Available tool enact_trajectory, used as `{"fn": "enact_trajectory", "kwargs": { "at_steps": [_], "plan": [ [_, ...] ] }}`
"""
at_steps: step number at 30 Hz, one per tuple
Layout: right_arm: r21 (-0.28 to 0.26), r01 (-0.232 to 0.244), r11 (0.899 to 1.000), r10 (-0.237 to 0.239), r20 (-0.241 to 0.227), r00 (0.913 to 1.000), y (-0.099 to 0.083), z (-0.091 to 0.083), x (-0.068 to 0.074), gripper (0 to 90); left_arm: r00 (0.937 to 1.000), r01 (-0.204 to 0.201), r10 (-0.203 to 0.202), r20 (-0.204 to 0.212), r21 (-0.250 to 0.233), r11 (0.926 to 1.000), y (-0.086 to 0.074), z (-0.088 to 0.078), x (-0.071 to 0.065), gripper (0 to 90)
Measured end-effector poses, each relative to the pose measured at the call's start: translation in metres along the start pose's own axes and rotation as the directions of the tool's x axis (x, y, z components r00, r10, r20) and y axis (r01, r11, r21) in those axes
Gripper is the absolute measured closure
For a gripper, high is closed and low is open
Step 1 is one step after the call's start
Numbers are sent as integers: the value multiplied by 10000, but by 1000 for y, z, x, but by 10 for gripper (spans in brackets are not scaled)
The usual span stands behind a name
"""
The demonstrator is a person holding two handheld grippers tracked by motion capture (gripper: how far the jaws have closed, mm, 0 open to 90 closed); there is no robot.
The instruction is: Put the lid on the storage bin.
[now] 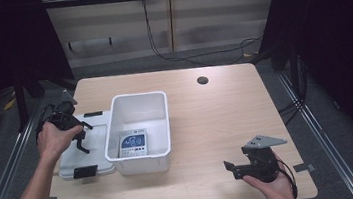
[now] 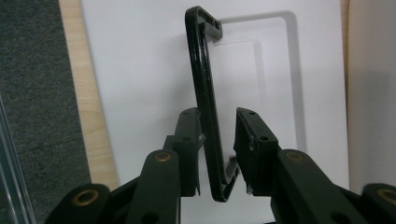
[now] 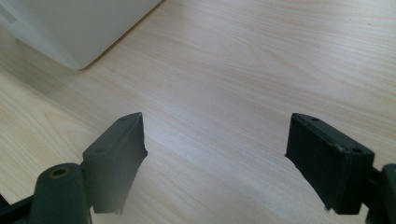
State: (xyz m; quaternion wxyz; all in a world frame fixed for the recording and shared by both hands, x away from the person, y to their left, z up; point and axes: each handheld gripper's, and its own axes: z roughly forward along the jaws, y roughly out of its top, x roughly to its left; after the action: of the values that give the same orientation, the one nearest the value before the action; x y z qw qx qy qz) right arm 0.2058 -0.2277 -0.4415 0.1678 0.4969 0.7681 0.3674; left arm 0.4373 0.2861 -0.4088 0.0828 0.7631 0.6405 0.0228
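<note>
Gripping: my left gripper (image 2: pixel 217 149) has its jaws around the black clip (image 2: pixel 205 107) on the white lid (image 1: pixel 85 150); one jaw touches it, the other stands just off.
Doing it well: I'd say squeeze squarely on the clip's thin bar.
Lid: flat, smooth plastic, lying left of the white bin (image 1: pixel 140 133), touching it.
Bin: open, glossy, rounded corners, a printed card (image 1: pixel 134 143) inside.
Right gripper (image 3: pixel 215 154): spread wide, holding nothing, near right over the pale wood-grain table (image 1: pixel 216 110).
</note>
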Motion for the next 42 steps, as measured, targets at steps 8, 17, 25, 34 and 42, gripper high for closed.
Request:
{"fn": "enact_trajectory", "kwargs": {
  "at_steps": [8, 17, 25, 34, 42],
  "plan": [
    [4, 12, 10000, -12, -70, 10000, 0, 1, 0, 191, 9994, 359, -359, 5, 55, 9993, 2, 4, 0, 788],
    [56, -24, 10000, 25, -229, 9997, 0, 2, 1, 188, 9989, 462, -461, -49, 146, 9988, 5, 7, -3, 803],
    [101, 39, 9999, -36, -280, 9996, 0, 2, 2, 187, 9973, 698, -684, -257, 573, 9959, 13, 10, -5, 816],
    [145, 135, 9998, -130, -282, 9995, 0, 3, 2, 187, 9965, 830, -819, -166, 743, 9938, 14, 9, -9, 834],
    [185, 225, 9996, -220, -277, 9994, 0, 4, 3, 183, 9963, 840, -815, -267, 1092, 9905, 13, 6, -10, 847]
  ]
}}
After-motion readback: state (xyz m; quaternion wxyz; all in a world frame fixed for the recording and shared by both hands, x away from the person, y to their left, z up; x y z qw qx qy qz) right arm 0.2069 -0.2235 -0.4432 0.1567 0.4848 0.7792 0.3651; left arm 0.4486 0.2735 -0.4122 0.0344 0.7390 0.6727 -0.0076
